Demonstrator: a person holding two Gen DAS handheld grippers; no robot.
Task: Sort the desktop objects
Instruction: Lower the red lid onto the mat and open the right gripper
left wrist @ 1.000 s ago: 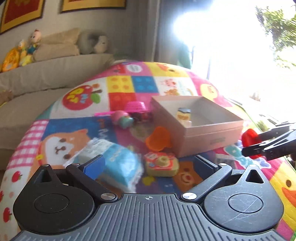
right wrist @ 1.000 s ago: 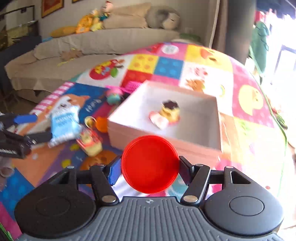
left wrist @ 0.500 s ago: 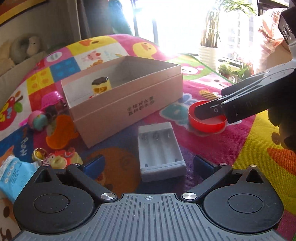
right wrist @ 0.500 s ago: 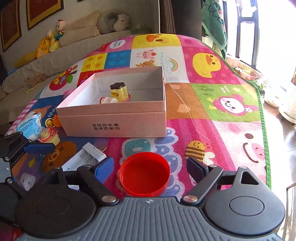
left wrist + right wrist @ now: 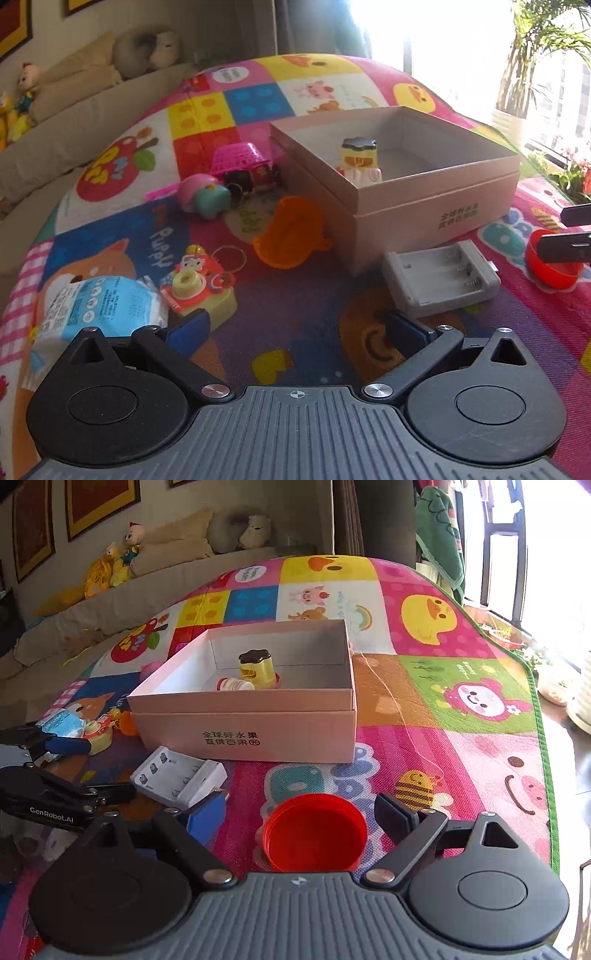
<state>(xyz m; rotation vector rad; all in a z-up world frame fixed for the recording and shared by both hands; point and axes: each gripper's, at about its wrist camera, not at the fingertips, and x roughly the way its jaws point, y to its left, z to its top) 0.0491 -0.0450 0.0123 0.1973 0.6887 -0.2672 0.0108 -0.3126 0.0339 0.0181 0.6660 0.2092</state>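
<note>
A red round lid (image 5: 316, 830) lies open side up on the play mat, between the fingers of my right gripper (image 5: 299, 812), which is open with a gap on each side of the lid. The left wrist view shows the same lid (image 5: 550, 266) at the right edge under that gripper (image 5: 572, 230). My left gripper (image 5: 295, 330) is open over bare mat, with a grey battery holder (image 5: 439, 277) just ahead to its right and a toy camera (image 5: 195, 288) to its left. The pink cardboard box (image 5: 243, 734) holds a yellow toy (image 5: 256, 668) and a small bottle (image 5: 234, 684).
Left of the box lie an orange plastic piece (image 5: 291, 236), a pink-and-green toy (image 5: 203, 195), a pink basket (image 5: 240, 157) and a blue tissue pack (image 5: 103, 306). A sofa with plush toys runs behind the mat. The mat's green edge (image 5: 539, 716) is on the right.
My right gripper brought the red lid down onto the mat in front of the box and spread its jaws off it. The left gripper swung right toward the battery holder, then partly back.
</note>
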